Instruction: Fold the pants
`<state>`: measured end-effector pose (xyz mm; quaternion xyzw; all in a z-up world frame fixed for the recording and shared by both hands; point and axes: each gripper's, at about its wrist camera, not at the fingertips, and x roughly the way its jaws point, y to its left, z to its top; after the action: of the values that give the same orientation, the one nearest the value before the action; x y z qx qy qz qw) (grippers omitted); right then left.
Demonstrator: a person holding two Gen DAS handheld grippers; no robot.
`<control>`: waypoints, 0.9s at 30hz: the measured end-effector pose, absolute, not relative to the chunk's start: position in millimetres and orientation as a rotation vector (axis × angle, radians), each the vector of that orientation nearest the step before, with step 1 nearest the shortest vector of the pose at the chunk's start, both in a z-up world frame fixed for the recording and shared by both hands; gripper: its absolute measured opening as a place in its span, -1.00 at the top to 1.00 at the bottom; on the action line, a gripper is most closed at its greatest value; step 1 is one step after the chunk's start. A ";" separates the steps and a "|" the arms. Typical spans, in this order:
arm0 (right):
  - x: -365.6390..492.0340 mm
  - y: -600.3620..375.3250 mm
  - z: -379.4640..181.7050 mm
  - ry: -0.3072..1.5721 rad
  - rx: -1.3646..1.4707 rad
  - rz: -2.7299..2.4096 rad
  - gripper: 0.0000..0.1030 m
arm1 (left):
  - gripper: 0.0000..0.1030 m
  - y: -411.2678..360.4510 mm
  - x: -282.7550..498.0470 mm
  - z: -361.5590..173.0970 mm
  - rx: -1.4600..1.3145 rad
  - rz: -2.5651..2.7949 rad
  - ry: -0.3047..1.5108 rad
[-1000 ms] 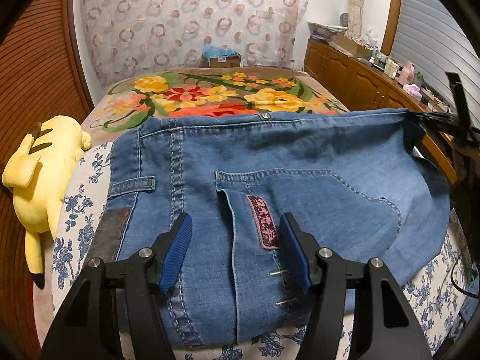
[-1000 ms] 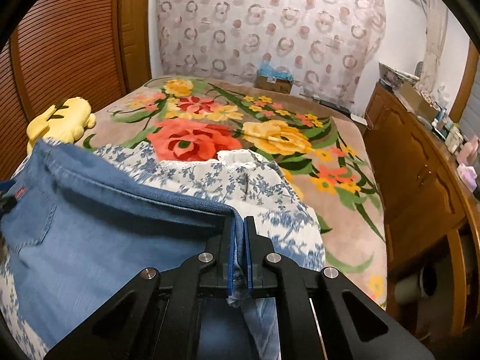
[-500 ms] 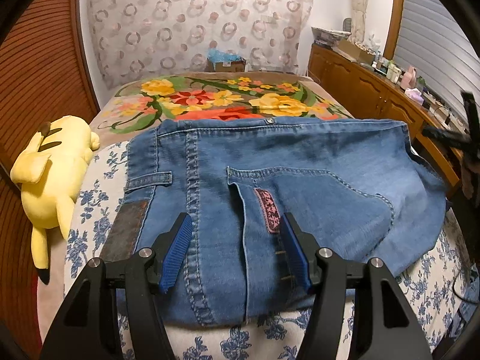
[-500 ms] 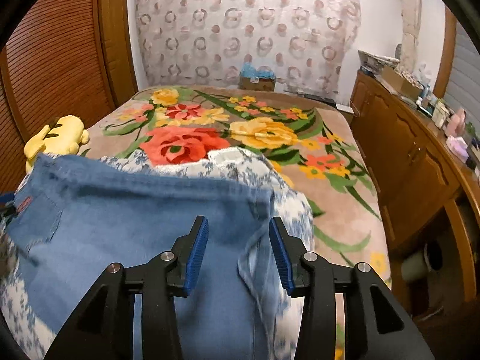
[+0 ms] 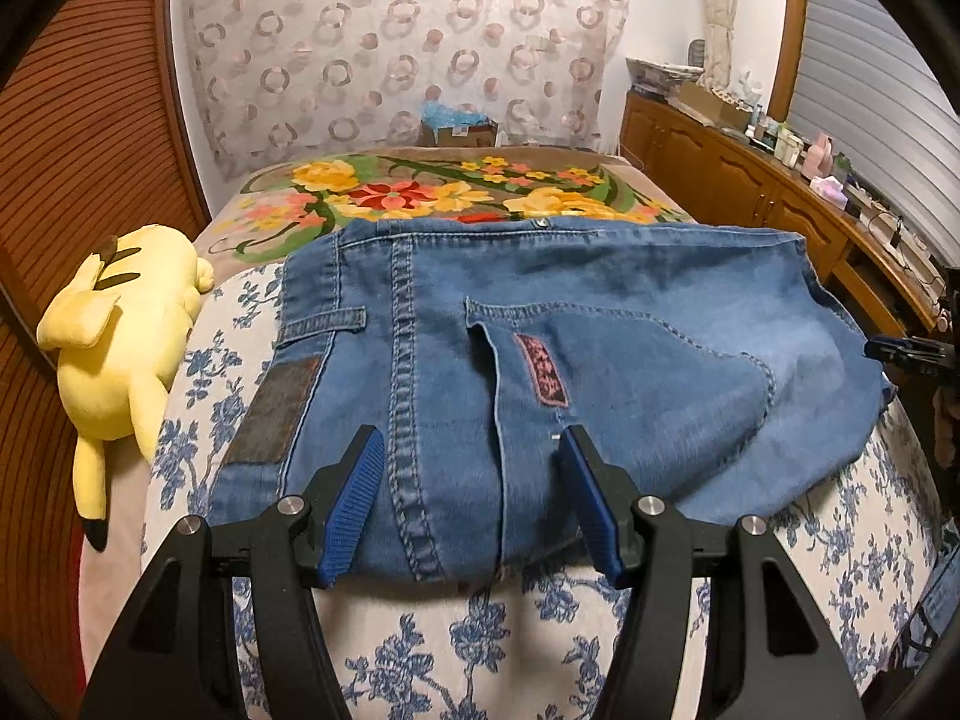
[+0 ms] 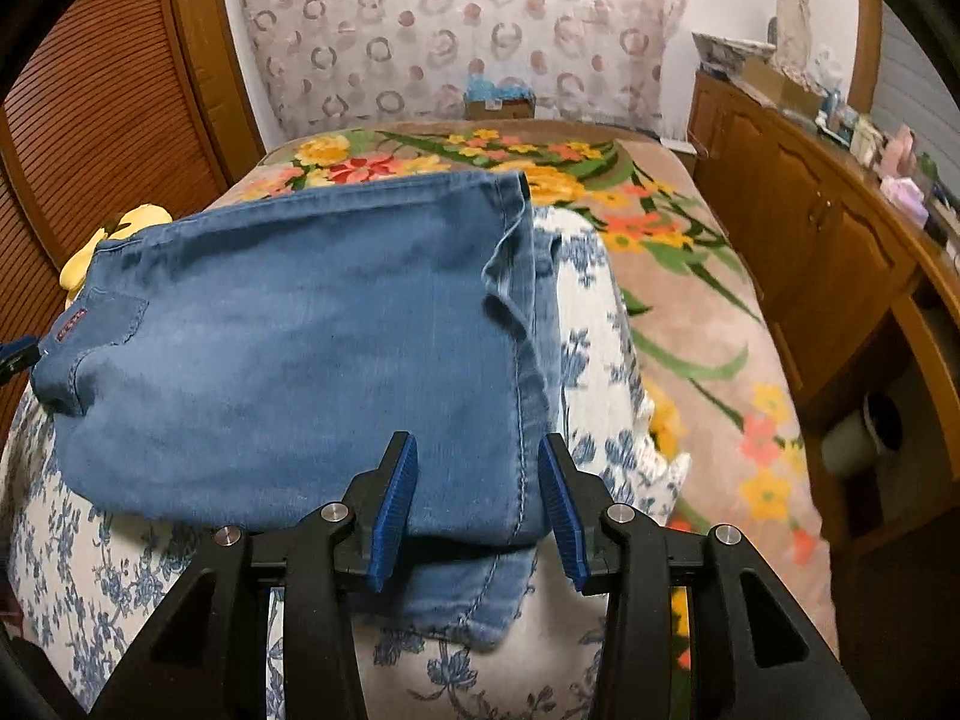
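The folded blue jeans [image 5: 600, 348] lie flat on a white sheet with blue flowers [image 5: 480, 648], waistband toward the far side, back pocket and pink label facing up. My left gripper [image 5: 474, 450] hovers open over their near left part, and its pads do not press the cloth. In the right wrist view the jeans [image 6: 288, 348] spread out to the left, with a folded edge running down the right side. My right gripper [image 6: 478, 462] is open over that near right edge and holds nothing. The right gripper [image 5: 900, 351] also shows at the right edge of the left wrist view.
A yellow plush toy [image 5: 120, 336] lies at the left of the bed by a slatted wooden wall. A flowered blanket [image 6: 690, 276] covers the far and right parts of the bed. A wooden cabinet [image 6: 810, 210] with clutter on top runs along the right. A cardboard box [image 5: 459, 132] sits beyond the bed.
My right gripper let go of the jeans' edge, opened and drew back and down; the cloth now lies flat. My left gripper pulled back a little, still open.
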<state>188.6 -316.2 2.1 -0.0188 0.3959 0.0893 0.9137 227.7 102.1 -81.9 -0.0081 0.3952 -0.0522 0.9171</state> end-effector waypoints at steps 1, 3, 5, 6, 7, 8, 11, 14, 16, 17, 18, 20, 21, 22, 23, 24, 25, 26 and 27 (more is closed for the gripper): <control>189.2 -315.9 1.2 0.820 -0.033 0.181 0.15 | -0.20 103.6 225.9 -82.2 -0.018 -0.105 0.812; 191.1 -317.3 1.2 0.829 -0.026 0.179 0.15 | -0.20 106.6 223.1 -82.7 -0.022 -0.098 0.812; 192.9 -315.0 4.7 0.833 -0.033 0.185 0.47 | -0.20 111.1 221.0 -84.0 -0.025 -0.089 0.814; 193.0 -314.3 5.1 0.834 -0.041 0.189 0.54 | -0.20 114.1 221.0 -84.5 -0.026 -0.085 0.815; 187.2 -310.1 10.7 0.830 -0.049 0.190 0.71 | -0.20 115.5 220.2 -85.0 -0.027 -0.082 0.816; 184.3 -308.6 12.0 0.826 -0.053 0.200 0.85 | -0.20 117.5 219.9 -85.8 -0.027 -0.079 0.816; 174.8 -305.9 19.9 0.793 -0.068 0.205 0.92 | -0.20 122.8 218.8 -88.3 -0.029 -0.067 0.819; 163.1 -310.3 32.5 0.754 -0.064 0.191 0.93 | -0.20 129.9 218.7 -88.9 -0.026 -0.052 0.818; 151.2 -311.6 39.4 0.730 -0.059 0.186 0.93 | -0.20 134.6 219.0 -89.0 -0.030 -0.042 0.817; 147.0 -312.9 40.4 0.726 -0.054 0.184 0.93 | -0.20 137.4 219.3 -89.3 -0.031 -0.037 0.817; 143.6 -313.3 37.9 0.733 -0.055 0.181 0.93 | -0.20 139.8 219.1 -89.8 -0.032 -0.033 0.817; 138.8 -313.1 30.6 0.747 -0.057 0.180 0.93 | -0.20 145.3 219.8 -90.9 -0.036 -0.028 0.820; 137.2 -313.6 25.2 0.757 -0.055 0.180 0.93 | -0.20 148.6 219.9 -92.1 -0.041 -0.030 0.822; 136.3 -312.9 21.8 0.767 -0.052 0.179 0.93 | -0.20 151.0 219.9 -93.0 -0.043 -0.030 0.823; 135.4 -313.7 18.3 0.779 -0.044 0.179 0.93 | -0.21 153.1 220.3 -93.7 -0.045 -0.028 0.824; 134.2 -314.9 15.1 0.785 -0.034 0.180 0.93 | -0.23 156.3 220.3 -94.4 -0.047 -0.018 0.825; 133.2 -316.6 9.9 0.793 -0.019 0.183 0.93 | -0.23 158.5 220.5 -94.4 -0.049 -0.012 0.825; 133.4 -317.0 9.2 0.800 -0.010 0.180 0.87 | -0.23 161.4 220.4 -94.9 -0.052 -0.004 0.826; 135.4 -317.7 8.5 0.805 -0.006 0.176 0.83 | -0.24 165.0 220.8 -95.7 -0.054 0.007 0.828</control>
<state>135.4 -317.7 8.5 -0.0027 0.3913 0.0857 0.9163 220.8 165.0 -95.7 -0.0262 0.4020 0.0035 0.9153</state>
